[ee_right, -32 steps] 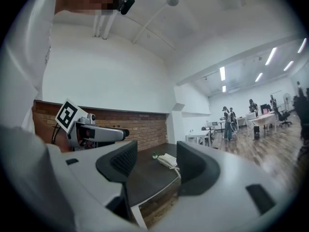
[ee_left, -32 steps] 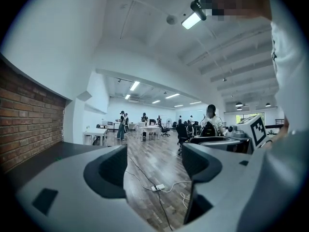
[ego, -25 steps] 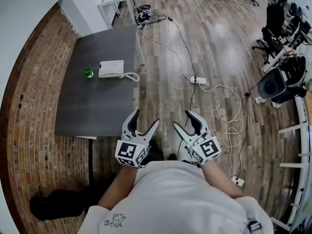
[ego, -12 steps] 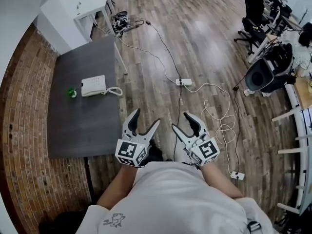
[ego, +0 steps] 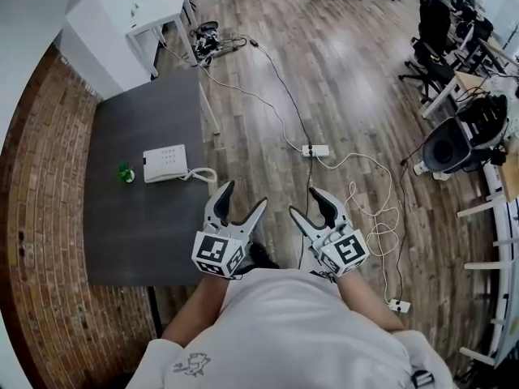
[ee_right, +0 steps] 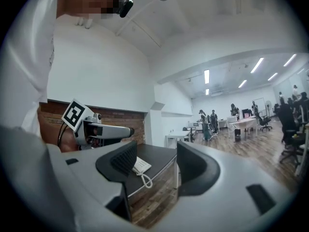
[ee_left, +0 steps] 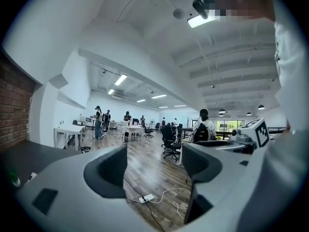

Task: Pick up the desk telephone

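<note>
While both grippers hang low by the person's waist, the phone (ego: pixel 165 164) lies flat on the table (ego: pixel 138 233), well apart from every finger.

Phone: white, in the table's middle part, towards its 9 o'clock side. From the left gripper (ego: pixel 242 195) it lies at about 10 o'clock; from the right gripper (ego: pixel 306 201) also at about 10 o'clock, farther off. In the right gripper view it shows far beyond the jaws, partly behind the left-hand jaw.

Cord (ego: pixel 201 173): white, coiled, leaving the phone at its 3 o'clock side and ending near the table's edge.

Green object (ego: pixel 125 173): small, on the table just beside the phone at its 9 o'clock; too small to identify.

Left gripper: fingers spread wide, with only distant floor between them.

Right gripper: fingers spread wide, gripping nothing. The two grippers sit side by side, apart, off the table at its 4 o'clock corner.

Table: dark grey, rectangular, its 9 o'clock side against the brick wall (ego: pixel 40 217).

Floor (ego: pixel 340 79): wood planks, with a power strip (ego: pixel 315 150) and loose white cables at 12 to 3 o'clock of the right gripper.

White desk (ego: pixel 158 10): beyond the table at 12 o'clock.

Chairs (ego: pixel 434 31): black, at 2 o'clock in the head view.
</note>
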